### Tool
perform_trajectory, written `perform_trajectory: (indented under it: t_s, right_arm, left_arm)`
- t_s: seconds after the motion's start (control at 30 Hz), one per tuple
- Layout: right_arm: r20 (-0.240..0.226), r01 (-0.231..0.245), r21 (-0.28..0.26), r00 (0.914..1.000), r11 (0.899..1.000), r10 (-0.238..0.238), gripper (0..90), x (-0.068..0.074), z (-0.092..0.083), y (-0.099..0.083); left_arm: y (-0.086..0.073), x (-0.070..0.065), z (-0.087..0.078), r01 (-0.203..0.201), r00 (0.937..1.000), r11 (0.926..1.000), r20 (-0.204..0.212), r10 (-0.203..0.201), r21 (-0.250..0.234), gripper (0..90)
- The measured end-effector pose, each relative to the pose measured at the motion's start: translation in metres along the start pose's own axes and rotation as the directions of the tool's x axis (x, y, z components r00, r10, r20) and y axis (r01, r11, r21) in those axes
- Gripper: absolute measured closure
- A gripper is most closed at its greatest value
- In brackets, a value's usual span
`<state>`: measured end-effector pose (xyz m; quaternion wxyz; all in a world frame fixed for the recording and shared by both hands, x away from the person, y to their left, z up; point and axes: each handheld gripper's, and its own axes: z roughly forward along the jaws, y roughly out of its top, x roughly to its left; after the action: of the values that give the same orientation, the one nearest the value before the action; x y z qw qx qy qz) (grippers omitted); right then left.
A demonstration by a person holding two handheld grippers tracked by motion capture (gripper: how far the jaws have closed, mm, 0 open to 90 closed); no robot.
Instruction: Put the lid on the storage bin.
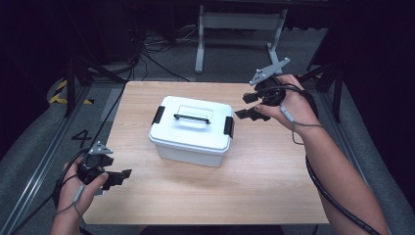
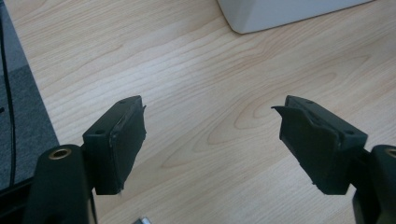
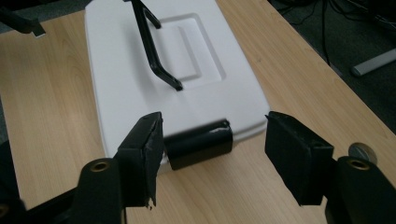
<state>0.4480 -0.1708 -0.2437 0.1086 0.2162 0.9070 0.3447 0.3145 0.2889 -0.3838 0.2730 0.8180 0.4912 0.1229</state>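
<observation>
Left tongs [image 1: 120,177], at the near left corner of the desk [image 1: 274,181]: jaws spread wide with nothing between them, held in the person's left hand [image 1: 78,188] over bare wood. The left gripper view looks along these tongs [image 2: 210,140] onto pale wood-grain laminate and catches one rounded lower corner of the box [image 2: 280,14] ahead and to the right of the jaws; the lid lies outside that picture. The inner jaw pads [image 2: 128,140] are matte black and frayed at the edges.

Between the two tongs: one white plastic box [image 1: 191,129], rectangular with rounded corners, standing on the desk and apart from both tools. The high view counts one black handle [image 1: 192,118] lying flat in a recessed lid panel and two black latches, one on each short side.

Right tongs [image 1: 249,106], just beside the box's right-hand end: jaws parted and empty, held in the right hand [image 1: 293,105] above the desk. The right gripper view places these tongs [image 3: 212,140] directly before one latch [image 3: 198,143], which sits between the jaws without touching them, with the handle [image 3: 152,46] beyond. A small round metal disc [image 3: 362,150] lies on the wood beside the right-hand jaw.
</observation>
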Motion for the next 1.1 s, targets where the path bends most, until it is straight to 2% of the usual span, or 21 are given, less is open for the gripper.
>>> perform_trajectory:
  t_s: [0.23,0.37,0.43,0.57,0.77,0.93,1.03,1.07,1.1]
  right_arm:
    - [0.044,-0.050,-0.006,0.9978,0.999,0.050,35.8,-0.013,-0.019,-0.032]
    - [0.080,-0.077,-0.008,0.9938,0.997,0.077,34.3,-0.019,-0.028,-0.050]
    - [0.095,-0.089,-0.001,0.9915,0.996,0.088,34.2,-0.022,-0.030,-0.059]
    - [0.111,-0.107,0.009,0.9882,0.994,0.105,33.9,-0.026,-0.030,-0.072]
    - [0.114,-0.123,0.008,0.9861,0.992,0.121,32.0,-0.031,-0.024,-0.086]
    - [0.129,-0.151,-0.028,0.9797,0.988,0.153,31.0,-0.035,-0.018,-0.102]
    - [0.123,-0.163,-0.044,0.9782,0.986,0.167,31.0,-0.037,-0.011,-0.112]
    - [0.127,-0.168,-0.034,0.9770,0.985,0.171,31.0,-0.040,-0.002,-0.122]
    - [0.127,-0.168,-0.034,0.9770,0.985,0.171,31.0,-0.040,-0.002,-0.122]
  left_arm:
    - [0.005,0.002,0.004,-0.004,1.0000,1.0000,-0.002,0.004,0.003,23.0]
    - [0.004,0.005,0.005,0.015,0.9993,0.9999,-0.036,-0.014,0.009,23.1]
    - [0.003,0.006,0.004,0.021,0.9987,0.9998,-0.045,-0.022,-0.006,23.1]
    - [0.002,0.006,0.003,0.035,0.9985,0.9993,-0.041,-0.035,-0.011,23.1]
    - [0.002,0.007,0.005,0.033,0.9990,0.9994,-0.031,-0.033,-0.011,23.4]
    - [-0.001,0.013,0.006,0.045,0.9965,0.9976,-0.069,-0.049,-0.052,24.3]
    - [-0.003,0.016,0.009,0.054,0.9962,0.9970,-0.064,-0.058,-0.056,24.7]
    - [-0.003,0.016,0.010,0.056,0.9959,0.9968,-0.067,-0.060,-0.057,24.8]
    - [-0.003,0.016,0.010,0.056,0.9959,0.9968,-0.067,-0.060,-0.057,24.8]
